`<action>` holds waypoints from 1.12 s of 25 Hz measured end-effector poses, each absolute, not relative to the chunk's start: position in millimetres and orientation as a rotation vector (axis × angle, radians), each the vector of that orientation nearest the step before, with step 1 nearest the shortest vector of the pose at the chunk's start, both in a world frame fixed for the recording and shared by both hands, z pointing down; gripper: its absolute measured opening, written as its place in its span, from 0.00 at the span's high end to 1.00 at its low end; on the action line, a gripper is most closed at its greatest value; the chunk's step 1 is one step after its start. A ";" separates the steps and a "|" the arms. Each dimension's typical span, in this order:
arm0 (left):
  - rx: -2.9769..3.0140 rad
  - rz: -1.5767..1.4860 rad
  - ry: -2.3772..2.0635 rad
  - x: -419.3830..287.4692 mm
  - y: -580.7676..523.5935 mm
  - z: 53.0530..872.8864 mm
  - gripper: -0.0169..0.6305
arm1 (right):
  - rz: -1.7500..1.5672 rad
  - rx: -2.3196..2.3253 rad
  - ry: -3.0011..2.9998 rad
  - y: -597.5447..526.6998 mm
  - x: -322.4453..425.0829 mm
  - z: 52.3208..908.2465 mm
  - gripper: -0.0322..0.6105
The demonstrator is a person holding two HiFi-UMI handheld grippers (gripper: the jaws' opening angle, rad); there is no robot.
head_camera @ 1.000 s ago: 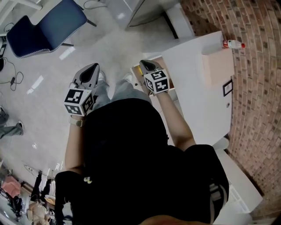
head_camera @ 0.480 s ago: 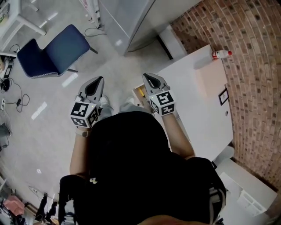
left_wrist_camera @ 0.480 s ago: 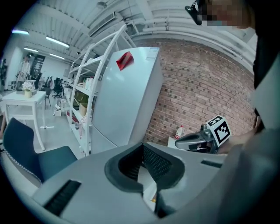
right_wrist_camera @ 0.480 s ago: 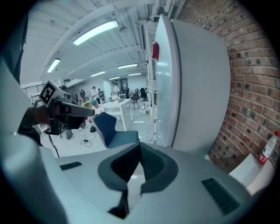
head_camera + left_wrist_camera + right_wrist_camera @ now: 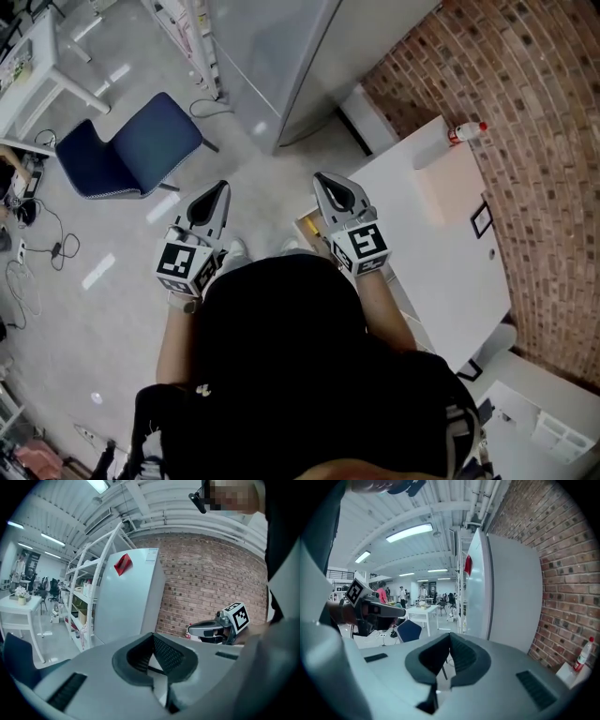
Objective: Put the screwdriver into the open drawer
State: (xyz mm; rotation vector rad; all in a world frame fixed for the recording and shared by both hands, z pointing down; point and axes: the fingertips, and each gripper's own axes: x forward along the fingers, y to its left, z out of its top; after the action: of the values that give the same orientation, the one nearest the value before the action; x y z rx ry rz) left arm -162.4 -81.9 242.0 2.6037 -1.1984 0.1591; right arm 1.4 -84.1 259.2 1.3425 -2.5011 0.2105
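My grey left gripper (image 5: 221,187) and grey right gripper (image 5: 323,178) are both clamped together, empty. The open white drawer (image 5: 309,234) lies just beneath the right one. Whether its yellow speck (image 5: 302,222) is the screwdriver, I cannot tell.

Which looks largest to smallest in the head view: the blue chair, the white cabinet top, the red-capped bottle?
1. white cabinet top
2. blue chair, though it stands lower, farther from the camera, so its true size is unsure
3. red-capped bottle, clearly smallest
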 end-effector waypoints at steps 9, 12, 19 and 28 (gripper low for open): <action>2.662 0.045 -1.211 -168.1 -81.8 200.8 0.97 | 0.100 1.378 -2.586 -83.0 -6.2 214.7 0.93; 2.678 0.044 -1.215 -168.7 -80.8 195.2 0.97 | 0.071 1.380 -2.609 -80.9 -6.7 205.4 0.93; 2.695 0.063 -1.211 -169.4 -74.4 193.2 0.97 | 0.060 1.356 -2.636 -73.8 -11.0 203.2 0.93; 2.701 0.085 -1.207 -169.2 -71.1 199.2 0.97 | 0.081 1.342 -2.625 -68.8 -14.6 209.1 0.93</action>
State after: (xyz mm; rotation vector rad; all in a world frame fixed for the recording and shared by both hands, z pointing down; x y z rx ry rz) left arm -169.2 -71.1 199.2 2.7011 -1.2073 0.0848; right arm -14.6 -68.8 209.1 1.3419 -2.6253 0.0814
